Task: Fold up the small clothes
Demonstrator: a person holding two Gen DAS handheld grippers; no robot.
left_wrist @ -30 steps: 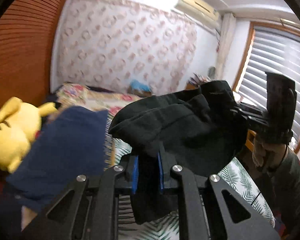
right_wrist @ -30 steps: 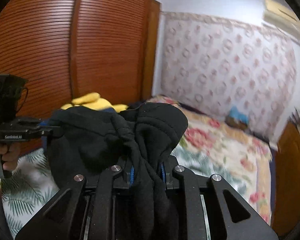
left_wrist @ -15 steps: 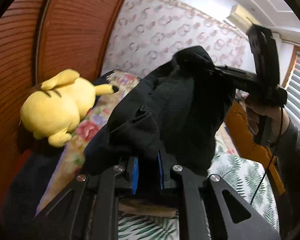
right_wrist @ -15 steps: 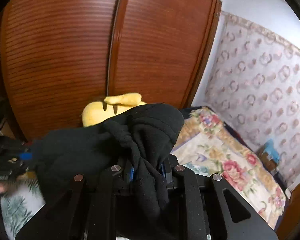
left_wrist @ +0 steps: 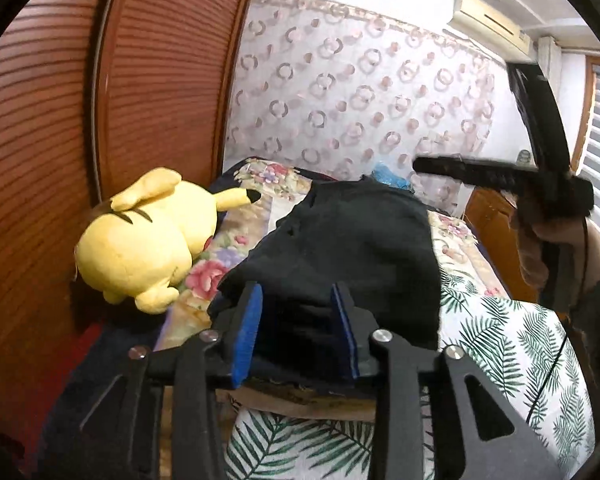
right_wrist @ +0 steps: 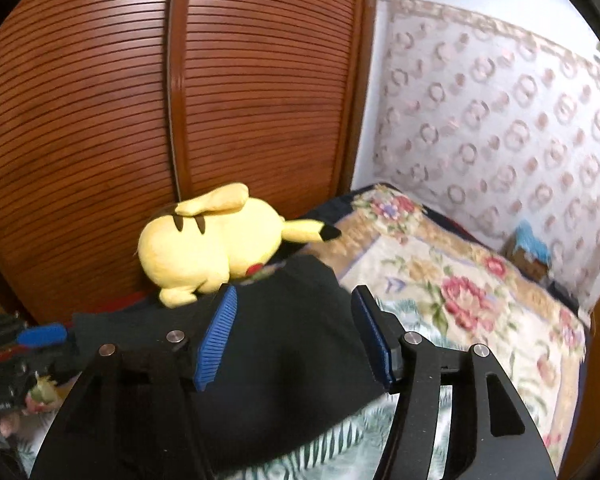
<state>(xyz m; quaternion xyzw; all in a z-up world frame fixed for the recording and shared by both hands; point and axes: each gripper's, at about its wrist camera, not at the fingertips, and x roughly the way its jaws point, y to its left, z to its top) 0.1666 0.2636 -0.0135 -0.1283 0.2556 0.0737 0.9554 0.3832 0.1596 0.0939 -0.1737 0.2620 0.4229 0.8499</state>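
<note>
Black garment (left_wrist: 352,248), soft, limp, light, is lying on bed (left_wrist: 512,344); both claws (left_wrist: 296,332) (right_wrist: 296,336) are gaping unladen; hem corner at 6 o'clock suiting pinching.

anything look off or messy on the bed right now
The black garment lies in a rumpled heap with one edge humped up, not flat or folded. Both grippers, left and right, are open over it. A yellow plush lies tipped on its side against the wardrobe.

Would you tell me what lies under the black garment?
The black garment lies on a leaf-print sheet and partly on the floral quilt. Anything else beneath is covered.
</note>
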